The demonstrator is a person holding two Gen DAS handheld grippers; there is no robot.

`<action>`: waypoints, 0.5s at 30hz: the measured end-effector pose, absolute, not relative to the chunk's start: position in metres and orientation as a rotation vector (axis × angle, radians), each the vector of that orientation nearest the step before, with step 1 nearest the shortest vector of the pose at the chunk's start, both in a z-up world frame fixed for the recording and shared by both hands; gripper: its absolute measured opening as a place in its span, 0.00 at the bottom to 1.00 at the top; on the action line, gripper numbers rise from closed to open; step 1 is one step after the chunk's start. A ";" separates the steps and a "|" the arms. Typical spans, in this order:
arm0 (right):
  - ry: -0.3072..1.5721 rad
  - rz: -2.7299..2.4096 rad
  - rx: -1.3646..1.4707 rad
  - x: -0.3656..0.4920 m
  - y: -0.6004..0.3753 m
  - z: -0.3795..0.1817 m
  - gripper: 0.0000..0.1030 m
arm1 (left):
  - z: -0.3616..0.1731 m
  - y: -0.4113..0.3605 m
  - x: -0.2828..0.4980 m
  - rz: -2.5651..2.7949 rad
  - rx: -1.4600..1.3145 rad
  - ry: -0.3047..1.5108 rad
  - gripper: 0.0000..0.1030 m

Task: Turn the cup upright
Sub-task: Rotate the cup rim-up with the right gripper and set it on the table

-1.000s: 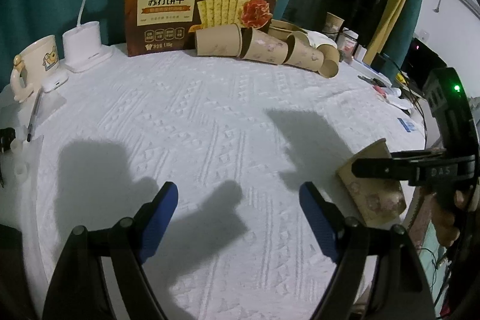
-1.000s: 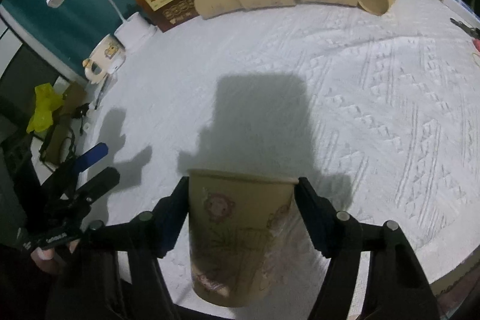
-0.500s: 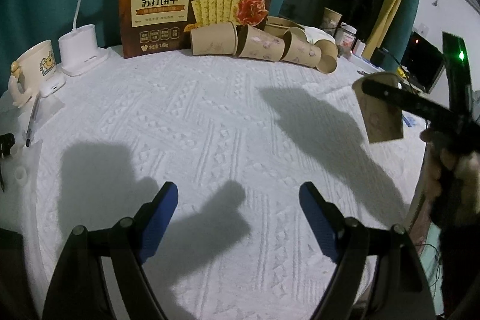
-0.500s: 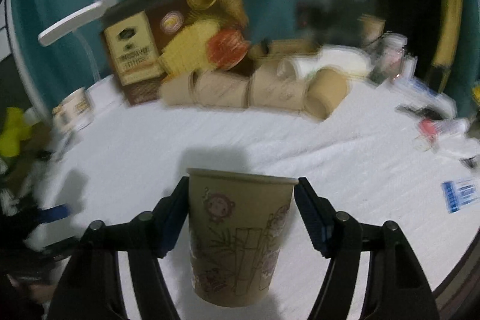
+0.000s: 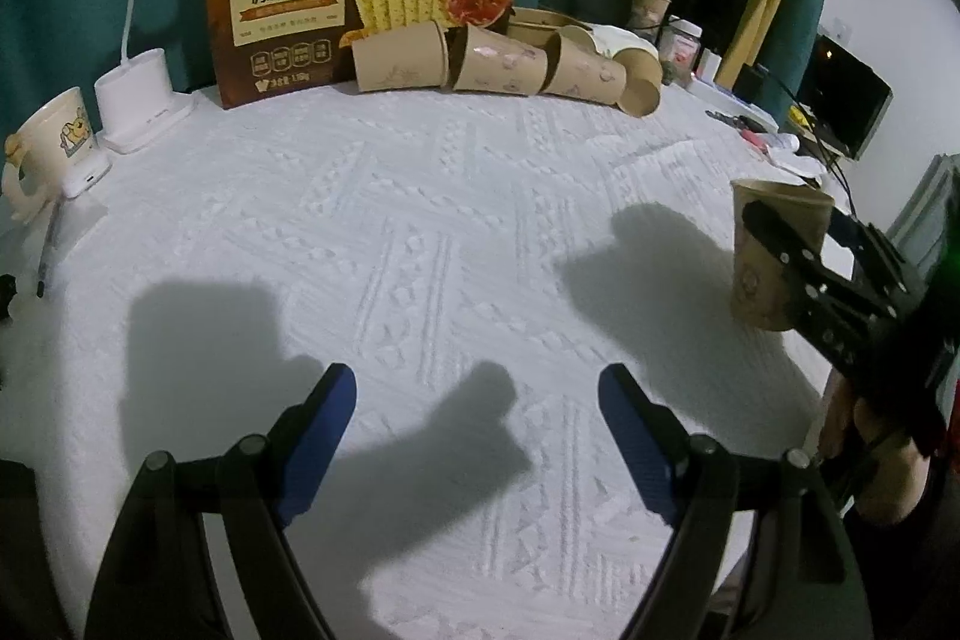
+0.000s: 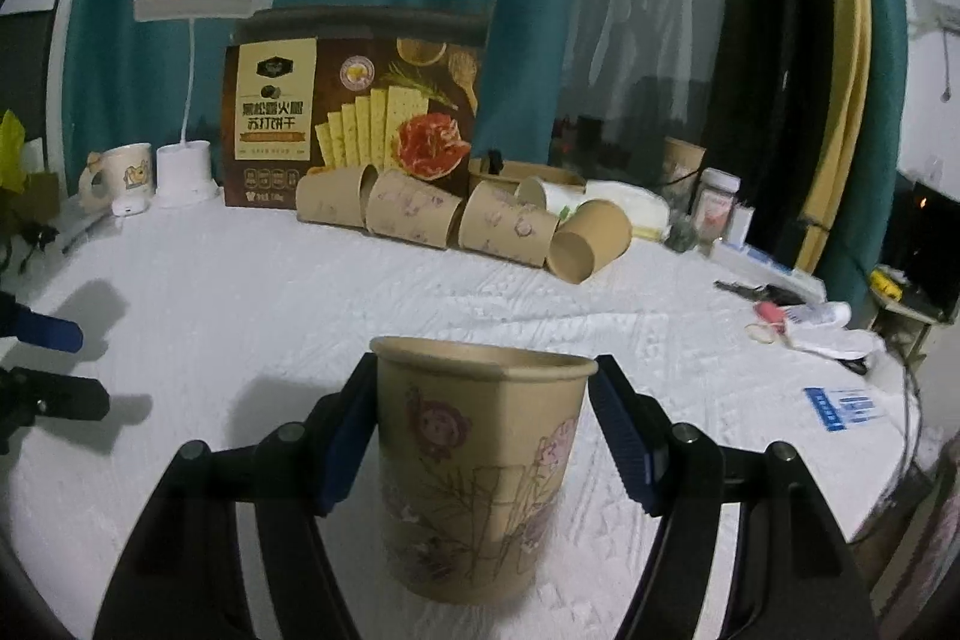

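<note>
A brown paper cup (image 6: 480, 466) with a cartoon print stands upright, mouth up, between the blue pads of my right gripper (image 6: 483, 436), which is shut on it; its base is at or just above the white cloth. In the left wrist view the same cup (image 5: 759, 268) shows at the right edge, held by the right gripper (image 5: 798, 250). My left gripper (image 5: 474, 436) is open and empty, low over the cloth near the front.
Several paper cups (image 6: 456, 220) lie on their sides in a row at the back, before a cracker box (image 6: 354, 106). A white lamp (image 6: 186, 166) and mug (image 6: 120, 172) stand back left. Small items (image 6: 798, 316) lie at the right edge of the table (image 5: 420, 232).
My right gripper has turned the cup from tilted over the table's edge to upright, lifted it, then lowered it towards the cloth. The left gripper has stayed put.
</note>
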State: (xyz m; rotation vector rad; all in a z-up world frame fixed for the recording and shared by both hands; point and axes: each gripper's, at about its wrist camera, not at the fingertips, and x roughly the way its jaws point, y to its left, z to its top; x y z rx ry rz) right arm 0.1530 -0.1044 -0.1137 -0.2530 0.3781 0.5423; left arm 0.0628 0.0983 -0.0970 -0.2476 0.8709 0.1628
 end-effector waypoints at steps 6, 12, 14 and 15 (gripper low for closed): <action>0.346 0.520 -0.247 0.128 -0.116 -0.117 0.65 | -0.100 0.087 0.060 0.150 -0.220 0.883 0.81; 0.448 0.527 -0.208 0.124 -0.126 -0.130 0.65 | -0.102 0.080 0.059 0.148 -0.203 0.888 0.81; 0.485 0.529 -0.202 0.125 -0.129 -0.135 0.65 | -0.102 0.077 0.057 0.146 -0.196 0.888 0.81; 0.510 0.535 -0.200 0.126 -0.129 -0.136 0.65 | -0.102 0.076 0.056 0.144 -0.193 0.884 0.81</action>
